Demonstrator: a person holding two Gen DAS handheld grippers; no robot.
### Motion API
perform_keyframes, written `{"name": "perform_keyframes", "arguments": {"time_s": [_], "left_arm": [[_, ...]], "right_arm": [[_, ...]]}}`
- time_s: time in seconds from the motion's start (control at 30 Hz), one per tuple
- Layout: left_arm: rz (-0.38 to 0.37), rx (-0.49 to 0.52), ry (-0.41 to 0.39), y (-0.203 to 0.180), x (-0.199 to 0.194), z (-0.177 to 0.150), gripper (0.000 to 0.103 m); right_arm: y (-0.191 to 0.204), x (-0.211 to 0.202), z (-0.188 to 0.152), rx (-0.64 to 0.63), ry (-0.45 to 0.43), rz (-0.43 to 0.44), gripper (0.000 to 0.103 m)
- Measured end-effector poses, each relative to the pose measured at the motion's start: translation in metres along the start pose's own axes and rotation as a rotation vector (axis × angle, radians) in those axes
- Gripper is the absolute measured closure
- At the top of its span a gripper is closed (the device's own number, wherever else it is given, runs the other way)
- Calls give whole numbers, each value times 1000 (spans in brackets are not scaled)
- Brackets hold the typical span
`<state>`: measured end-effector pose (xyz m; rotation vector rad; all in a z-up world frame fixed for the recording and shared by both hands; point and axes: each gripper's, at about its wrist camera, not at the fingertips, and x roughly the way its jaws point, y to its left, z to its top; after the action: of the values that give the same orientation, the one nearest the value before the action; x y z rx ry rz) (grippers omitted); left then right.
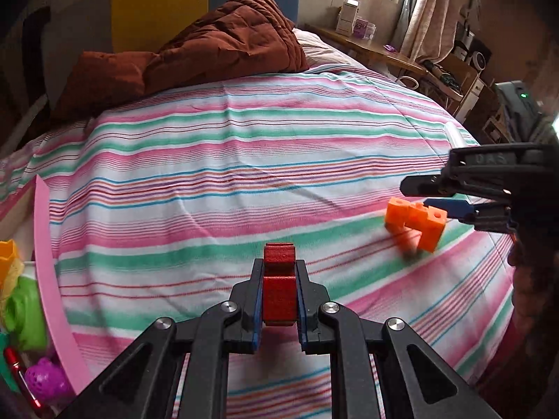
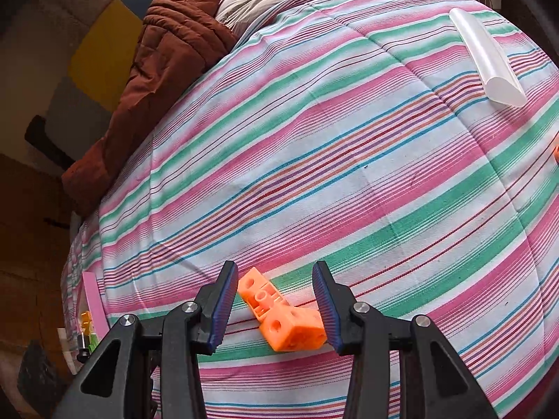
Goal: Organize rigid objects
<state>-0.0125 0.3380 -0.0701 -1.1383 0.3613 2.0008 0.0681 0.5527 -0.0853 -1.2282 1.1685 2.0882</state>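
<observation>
**Red block gripped on the left, orange piece between the right jaws**

Nearest to my left camera, the left gripper (image 1: 279, 293) is closed tight on a small red textured plastic block (image 1: 278, 291), and its blue pads press both sides of the block above the striped pink, green and white bedcover (image 1: 216, 160). In my right camera, the right gripper (image 2: 276, 302) stands partly open around an orange plastic piece made of joined cubes with round holes (image 2: 283, 321), which lies on the cover. One pad is very near its cube end; I cannot tell if it touches. A pink-rimmed box of toys (image 1: 45, 262) sits at the bed's left edge, a white half-round plastic bar (image 2: 485, 59) lies far away, and a brown quilted blanket (image 1: 195, 49) is bunched at the far end.
</observation>
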Motion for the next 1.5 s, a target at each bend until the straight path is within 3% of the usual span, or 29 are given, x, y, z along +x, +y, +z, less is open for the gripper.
{"name": "perform_keyframes", "arguments": {"time_s": [0.43, 0.53, 0.57, 0.67, 0.83, 1.0, 1.3, 1.5], "left_arm": [[-25, -26, -57, 15, -59, -36, 88], [-23, -29, -74, 18, -69, -40, 88], [-20, -27, -79, 19, -72, -41, 88], [-20, -29, -93, 20, -80, -45, 88], [-18, -37, -101, 22, -88, -52, 88], [-19, -47, -113, 27, -95, -55, 88], [-49, -45, -114, 33, -96, -61, 88], [-106, -34, -118, 29, -87, -48, 88]], "right_arm": [[28, 17, -16, -177, 78, -69, 56], [36, 19, -21, -182, 154, 129, 56], [40, 20, -24, -196, 162, 135, 56], [50, 20, -31, -272, 124, 16, 56], [50, 22, -32, -281, 135, 8, 56], [70, 27, -39, -366, 152, 57, 55], [90, 37, -59, -534, 156, -52, 55], [86, 38, -54, -508, 133, -93, 55]]}}
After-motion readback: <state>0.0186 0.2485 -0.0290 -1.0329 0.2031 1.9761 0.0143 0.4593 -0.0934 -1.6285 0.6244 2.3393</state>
